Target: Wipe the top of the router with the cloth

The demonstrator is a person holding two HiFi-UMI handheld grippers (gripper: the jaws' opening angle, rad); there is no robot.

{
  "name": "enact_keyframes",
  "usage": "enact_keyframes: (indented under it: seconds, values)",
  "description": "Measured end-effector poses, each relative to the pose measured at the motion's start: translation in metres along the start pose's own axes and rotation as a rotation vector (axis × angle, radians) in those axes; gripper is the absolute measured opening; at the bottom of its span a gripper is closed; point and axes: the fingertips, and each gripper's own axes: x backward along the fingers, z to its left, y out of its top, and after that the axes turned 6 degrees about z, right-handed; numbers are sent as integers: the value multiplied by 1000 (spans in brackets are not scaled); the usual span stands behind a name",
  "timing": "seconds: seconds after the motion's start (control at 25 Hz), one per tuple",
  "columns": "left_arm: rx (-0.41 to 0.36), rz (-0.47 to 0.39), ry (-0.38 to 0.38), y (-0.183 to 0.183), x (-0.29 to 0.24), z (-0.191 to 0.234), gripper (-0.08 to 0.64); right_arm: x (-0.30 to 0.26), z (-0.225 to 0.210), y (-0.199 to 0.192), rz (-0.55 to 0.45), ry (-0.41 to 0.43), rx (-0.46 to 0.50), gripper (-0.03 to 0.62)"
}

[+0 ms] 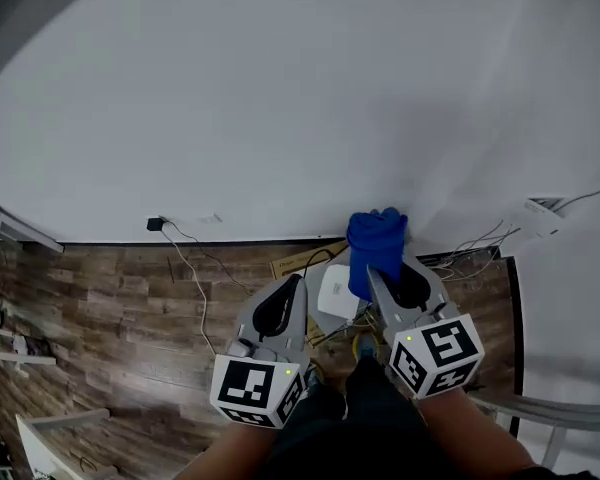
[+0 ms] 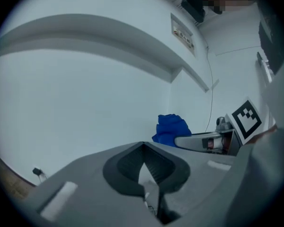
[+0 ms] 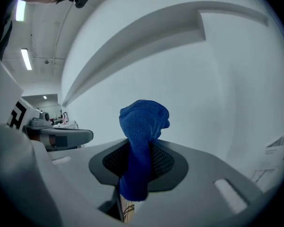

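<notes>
The blue cloth (image 1: 375, 245) stands bunched above the tip of my right gripper (image 1: 372, 276), which is shut on it. From the right gripper view the cloth (image 3: 143, 122) rises out of the closed jaws, with a strip hanging down in front. The white router (image 1: 338, 290) lies low on the floor between the two grippers, partly hidden by them. My left gripper (image 1: 298, 282) is shut with nothing in it and sits left of the router. In the left gripper view its jaws (image 2: 143, 149) meet, and the cloth (image 2: 171, 129) shows to the right against the wall.
A white wall (image 1: 280, 98) fills the upper part of the head view. Wooden floor (image 1: 130, 308) lies below, with a black plug (image 1: 156, 225) and loose cables (image 1: 195, 278). Cardboard (image 1: 298, 260) lies behind the router. A white box with wires (image 1: 532, 216) sits at the right.
</notes>
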Motion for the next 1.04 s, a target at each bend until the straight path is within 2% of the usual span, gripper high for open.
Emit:
enact_keyframes:
  seconds: [0.08, 0.16, 0.28, 0.44, 0.6, 0.8, 1.04]
  values:
    - [-25, -44, 5, 21, 15, -2, 0, 13, 19, 25, -41, -9, 58, 115]
    - [-18, -68, 13, 30, 25, 1, 0, 23, 31, 37, -72, -25, 108, 115]
    - [-21, -105, 43, 39, 33, 13, 0, 28, 37, 50, -109, -41, 126, 115]
    - [-17, -111, 49, 44, 33, 17, 0, 30, 40, 63, -148, -72, 130, 115]
    - [-42, -143, 68, 51, 35, 22, 0, 32, 48, 67, -164, -81, 142, 115]
    - [-19, -150, 57, 61, 31, 23, 0, 31, 52, 71, -159, -82, 163, 115]
    - [-19, -168, 71, 57, 34, 17, 0, 41, 49, 62, -165, -73, 175, 115]
